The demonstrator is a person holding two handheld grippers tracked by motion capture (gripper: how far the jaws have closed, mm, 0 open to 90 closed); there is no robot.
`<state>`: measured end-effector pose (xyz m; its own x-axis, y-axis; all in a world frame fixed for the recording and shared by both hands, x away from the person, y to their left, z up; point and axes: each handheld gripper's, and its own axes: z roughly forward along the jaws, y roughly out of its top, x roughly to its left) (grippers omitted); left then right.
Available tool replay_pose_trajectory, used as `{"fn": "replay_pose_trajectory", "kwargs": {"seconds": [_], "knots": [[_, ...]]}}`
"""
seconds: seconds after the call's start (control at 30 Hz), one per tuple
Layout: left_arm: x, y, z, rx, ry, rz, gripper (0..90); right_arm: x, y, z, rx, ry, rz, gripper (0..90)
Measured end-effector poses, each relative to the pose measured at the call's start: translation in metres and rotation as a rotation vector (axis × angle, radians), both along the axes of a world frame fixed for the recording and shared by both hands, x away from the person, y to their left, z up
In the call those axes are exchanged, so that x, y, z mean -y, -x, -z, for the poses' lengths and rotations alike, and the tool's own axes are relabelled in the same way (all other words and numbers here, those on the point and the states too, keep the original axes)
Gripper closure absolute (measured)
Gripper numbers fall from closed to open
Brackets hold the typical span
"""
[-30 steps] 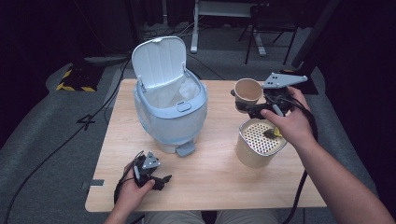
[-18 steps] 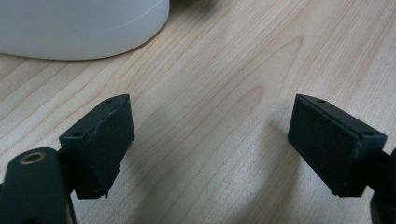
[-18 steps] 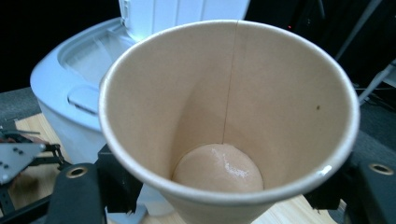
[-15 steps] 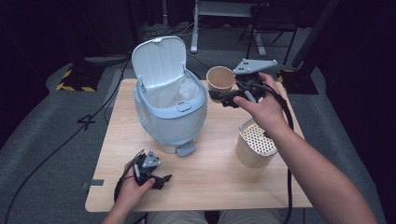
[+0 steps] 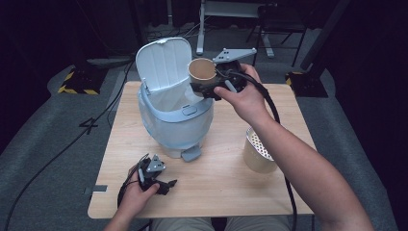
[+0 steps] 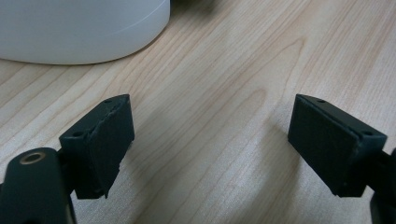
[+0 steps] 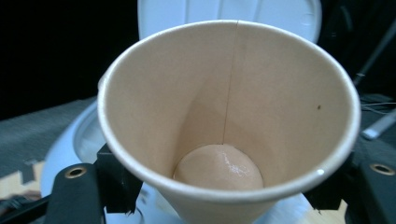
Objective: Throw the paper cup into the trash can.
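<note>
- We work at a pale wooden table (image 5: 226, 192) with a visible grain, standing on grey carpet (image 5: 43, 159) in a dark room; cables (image 5: 62, 149) trail across the floor on the left, and a yellow-and-black striped block (image 5: 74, 89) lies at far left.
- Beyond the far edge we see the legs of a white desk frame (image 5: 233, 24).
- We hold the right claw (image 5: 204, 89) pinching a brown paper cup (image 5: 202, 72) on both sides, upright, raised above the open mouth of the pale blue pedal bin (image 5: 175, 120), in front of its raised lid (image 5: 163, 62).
- The right gripper view shows the cup empty.
- Our left claw (image 5: 166, 185) rests spread on the near left of the table, gripping nothing.
- A perforated cylindrical holder (image 5: 260, 154) stands at the right.
- We can read no writing or brand anywhere.
</note>
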<state>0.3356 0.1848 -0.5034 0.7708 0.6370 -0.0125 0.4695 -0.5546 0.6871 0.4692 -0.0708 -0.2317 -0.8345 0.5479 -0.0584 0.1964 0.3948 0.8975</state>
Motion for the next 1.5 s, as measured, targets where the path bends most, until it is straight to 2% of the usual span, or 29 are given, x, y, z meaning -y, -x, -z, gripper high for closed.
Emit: {"fn": "replay_pose_trajectory", "kwargs": {"seconds": [0.03,0.13,0.27,0.53,0.57,0.67,0.7,0.73,0.8,0.83,0.87,0.9,0.93,1.0,1.03,1.07,1.1,1.13,1.17,1.2,1.23,1.33,1.43,1.47,1.5], "knots": [[0.000,0.000,0.000,-0.002,-0.002,0.001,15.1,-0.007,-0.003,0.002,-0.005,-0.017,-0.017,28.0],[0.000,0.000,0.000,-0.002,-0.002,0.001,15.1,-0.013,-0.005,0.003,-0.002,-0.017,-0.026,27.9],[0.000,0.000,0.000,-0.002,-0.002,0.001,15.1,-0.024,-0.010,0.008,-0.028,-0.019,-0.032,27.8],[0.000,0.000,0.000,-0.002,-0.001,0.000,15.1,-0.041,-0.019,0.021,-0.065,0.015,-0.039,27.6],[0.000,0.000,0.000,-0.002,-0.001,0.000,15.1,-0.044,-0.021,0.025,-0.087,0.022,-0.044,27.5],[0.000,0.000,0.000,-0.002,-0.001,0.000,15.1,-0.048,-0.022,0.028,-0.093,0.039,-0.056,26.7],[0.000,0.000,0.000,-0.002,-0.002,0.000,15.1,-0.049,-0.023,0.029,-0.092,0.051,-0.069,22.7],[0.000,0.000,0.000,-0.002,-0.002,0.001,15.1,-0.053,-0.024,0.032,-0.093,0.051,-0.067,5.8],[0.000,0.000,0.000,-0.002,-0.002,0.001,15.1,-0.055,-0.024,0.033,-0.101,0.039,-0.045,8.0],[0.000,0.000,0.000,-0.002,-0.002,0.002,15.1,-0.055,-0.023,0.032,-0.094,0.032,-0.036,16.8],[0.000,0.000,0.000,-0.002,-0.002,0.002,15.1,-0.055,-0.023,0.031,-0.073,0.037,-0.044,23.4],[0.000,0.000,0.000,-0.002,-0.002,0.002,15.1,-0.053,-0.022,0.028,-0.071,0.026,-0.049,10.1],[0.000,0.000,0.000,-0.002,-0.002,0.002,15.1,-0.053,-0.022,0.028,-0.071,0.026,-0.049,10.1],[0.000,0.000,0.000,-0.002,-0.002,0.002,15.1,-0.050,-0.021,0.026,-0.066,0.014,-0.052,12.4],[0.000,0.000,0.000,-0.003,-0.002,0.002,15.2,-0.048,-0.020,0.024,-0.059,0.013,-0.058,19.5],[0.000,0.000,0.000,-0.002,-0.002,0.002,15.1,-0.046,-0.019,0.022,-0.055,0.010,-0.058,18.8],[0.000,0.000,0.000,-0.002,-0.001,0.001,15.1,-0.042,-0.017,0.019,-0.048,0.003,-0.060,11.6],[0.000,0.000,0.000,-0.002,-0.001,0.001,15.1,-0.042,-0.017,0.019,-0.048,0.003,-0.060,11.6],[0.000,0.000,0.000,-0.002,-0.001,0.002,15.1,-0.036,-0.014,0.014,-0.044,-0.004,-0.065,18.7],[0.000,0.000,0.000,-0.002,-0.001,0.002,15.1,-0.036,-0.014,0.014,-0.044,-0.004,-0.065,18.7],[0.000,0.000,0.000,-0.002,-0.001,0.003,15.1,-0.030,-0.011,0.010,-0.037,-0.013,-0.062,13.2],[0.000,0.000,0.000,0.000,0.001,0.004,15.2,-0.023,-0.006,0.007,-0.024,-0.008,-0.063,16.9],[-0.001,-0.001,0.000,0.002,0.000,0.007,15.2,-0.004,0.003,0.000,-0.021,-0.022,-0.066,15.6],[-0.001,-0.001,0.000,0.002,0.000,0.007,15.2,-0.004,0.003,0.000,-0.021,-0.022,-0.066,15.6],[-0.001,0.000,0.000,-0.006,0.004,0.008,15.2,0.006,0.008,-0.003,-0.017,-0.028,-0.064,15.5]]}}
